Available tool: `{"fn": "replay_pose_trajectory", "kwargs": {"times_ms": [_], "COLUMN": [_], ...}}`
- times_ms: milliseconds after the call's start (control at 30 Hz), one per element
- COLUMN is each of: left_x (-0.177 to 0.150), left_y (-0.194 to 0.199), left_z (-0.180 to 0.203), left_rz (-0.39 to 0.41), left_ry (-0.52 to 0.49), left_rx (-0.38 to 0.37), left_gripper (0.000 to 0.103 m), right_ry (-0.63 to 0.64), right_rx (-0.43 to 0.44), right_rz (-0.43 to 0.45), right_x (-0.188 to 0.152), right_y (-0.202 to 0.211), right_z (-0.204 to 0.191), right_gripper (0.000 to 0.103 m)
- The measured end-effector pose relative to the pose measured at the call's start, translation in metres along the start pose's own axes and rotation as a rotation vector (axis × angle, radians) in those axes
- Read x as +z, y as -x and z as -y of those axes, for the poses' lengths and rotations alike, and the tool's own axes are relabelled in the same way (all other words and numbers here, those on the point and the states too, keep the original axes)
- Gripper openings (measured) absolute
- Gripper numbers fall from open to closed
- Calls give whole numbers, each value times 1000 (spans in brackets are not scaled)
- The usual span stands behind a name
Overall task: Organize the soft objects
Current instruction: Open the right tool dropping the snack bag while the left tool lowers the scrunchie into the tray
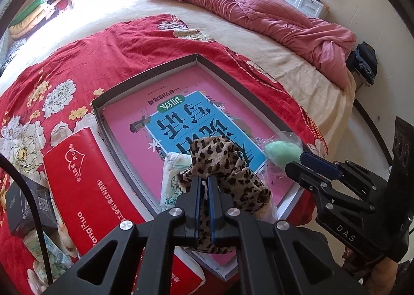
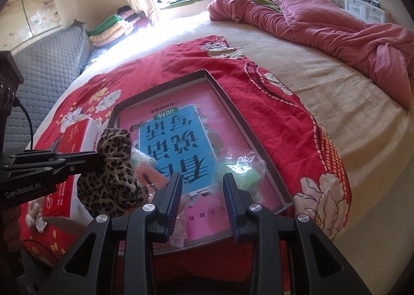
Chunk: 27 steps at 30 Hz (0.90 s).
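My left gripper (image 1: 204,186) is shut on a leopard-print soft cloth (image 1: 220,157) and holds it over the near left corner of a shallow grey tray (image 1: 145,80). The cloth also shows in the right wrist view (image 2: 113,170). The tray has a pink and blue book in it (image 2: 181,134). My right gripper (image 2: 201,186) is open, just above a green soft item in clear plastic wrap (image 2: 240,173) lying in the tray's near right part. That green item also shows in the left wrist view (image 1: 279,151). A white packet (image 1: 173,178) lies in the tray under the cloth.
The tray sits on a red floral blanket (image 1: 77,62) on a bed. A red tissue box (image 1: 85,186) lies left of the tray, with a dark box (image 1: 26,207) beside it. A pink quilt (image 2: 323,23) is bunched at the far right. A grey sofa (image 2: 51,67) stands left.
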State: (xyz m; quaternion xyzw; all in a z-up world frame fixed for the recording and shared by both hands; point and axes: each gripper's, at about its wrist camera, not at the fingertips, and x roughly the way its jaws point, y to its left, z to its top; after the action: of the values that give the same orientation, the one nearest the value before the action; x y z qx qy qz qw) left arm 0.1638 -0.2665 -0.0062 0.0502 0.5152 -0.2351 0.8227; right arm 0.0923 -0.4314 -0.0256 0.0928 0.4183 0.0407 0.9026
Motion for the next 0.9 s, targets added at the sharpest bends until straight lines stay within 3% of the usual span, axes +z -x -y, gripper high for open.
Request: {"fn": "replay_pose_trajectory", "kwargs": {"times_ms": [167,267,367,433,900], "left_x": [1,2,3,4,4], "left_y": [-11,-15,-15,-13,11], "left_z": [2,1,0,0,3], "left_rz": [-11,-22,-14,-6,48], "left_ry": [-5,3,8,17,-7], "left_rx": [10,7,4,-4,10], "left_gripper": [7,14,30,41,52], "right_ry": [20,15,8,3,6], "right_rx": [-11,-16,-22,-25,-55], "right_rz": [-5,-7,-9,-9,22], "right_x": [-1,-1,-1,-1,4], "right_y": [-4,-4,-4,-4,5], "right_z": [-4,-2,0,1,-3], "right_gripper": [37,37,38,44,57]}}
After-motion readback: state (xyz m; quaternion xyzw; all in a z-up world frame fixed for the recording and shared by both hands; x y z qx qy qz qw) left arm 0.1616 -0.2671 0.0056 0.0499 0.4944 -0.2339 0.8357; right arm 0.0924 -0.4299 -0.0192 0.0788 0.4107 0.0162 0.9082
